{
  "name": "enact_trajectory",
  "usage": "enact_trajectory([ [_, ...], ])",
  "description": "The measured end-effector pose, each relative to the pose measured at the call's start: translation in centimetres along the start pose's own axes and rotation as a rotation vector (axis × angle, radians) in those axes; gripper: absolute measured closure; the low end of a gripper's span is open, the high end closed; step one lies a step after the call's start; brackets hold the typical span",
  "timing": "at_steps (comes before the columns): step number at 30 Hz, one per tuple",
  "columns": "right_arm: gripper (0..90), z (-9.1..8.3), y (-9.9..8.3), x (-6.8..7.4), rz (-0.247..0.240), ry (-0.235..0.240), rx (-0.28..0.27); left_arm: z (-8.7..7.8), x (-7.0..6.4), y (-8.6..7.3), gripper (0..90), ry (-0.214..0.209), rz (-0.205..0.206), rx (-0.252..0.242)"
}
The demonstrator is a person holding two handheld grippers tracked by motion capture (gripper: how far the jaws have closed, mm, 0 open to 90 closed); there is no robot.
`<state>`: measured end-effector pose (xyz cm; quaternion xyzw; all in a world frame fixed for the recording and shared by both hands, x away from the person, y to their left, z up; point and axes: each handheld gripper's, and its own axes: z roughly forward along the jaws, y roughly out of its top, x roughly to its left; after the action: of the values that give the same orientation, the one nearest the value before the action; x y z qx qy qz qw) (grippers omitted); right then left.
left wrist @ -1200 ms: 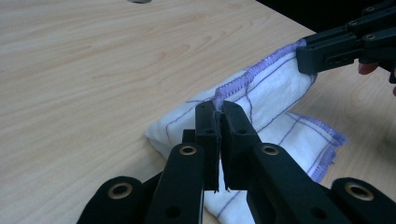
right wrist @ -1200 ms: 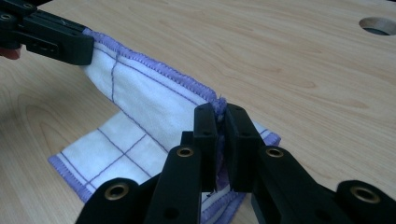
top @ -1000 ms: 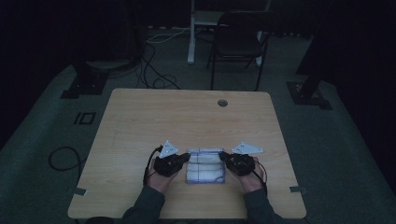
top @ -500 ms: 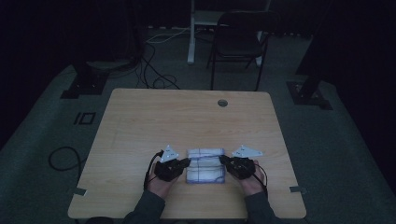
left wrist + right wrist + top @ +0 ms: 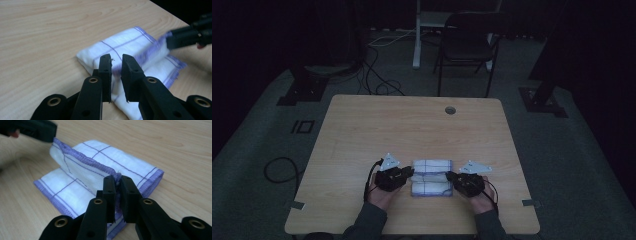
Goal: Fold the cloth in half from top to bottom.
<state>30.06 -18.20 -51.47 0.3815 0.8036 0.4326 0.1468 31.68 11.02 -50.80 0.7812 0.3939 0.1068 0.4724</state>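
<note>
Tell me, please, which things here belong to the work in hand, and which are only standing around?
In the work:
- white cloth with purple lines
- left hand-held gripper, jaws at the cloth's edge
- right hand-held gripper, pinching its purple hem

Standing around:
- wooden table
- black chair
- floor cables

Woven cloth towel [image 5: 100,167] w/ stitched purple hem, matt; table [image 5: 412,125] smooth light wood-grain.
</note>
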Motion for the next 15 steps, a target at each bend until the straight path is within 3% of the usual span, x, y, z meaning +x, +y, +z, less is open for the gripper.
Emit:
enact_trajectory([
  [4,74.4,-0.3,-0.2,0.0,-0.008,0.026,-0.006,0.9,0.0,0.3,78.7,0.004,0.002,0.010],
  [7,64.8,-0.9,-0.3,-0.1,0.007,0.031,-0.044,1.5,-0.1,0.1,78.6,0.005,0.015,0.028],
  [11,60.3,-1.7,-0.2,-0.6,0.031,0.014,-0.096,1.9,-0.6,-0.6,78.3,0.009,0.031,0.058],
  [15,58.9,-1.9,-0.3,-1.5,0.066,-0.017,-0.103,1.8,-1.1,-1.7,76.9,0.010,0.051,0.080],
])
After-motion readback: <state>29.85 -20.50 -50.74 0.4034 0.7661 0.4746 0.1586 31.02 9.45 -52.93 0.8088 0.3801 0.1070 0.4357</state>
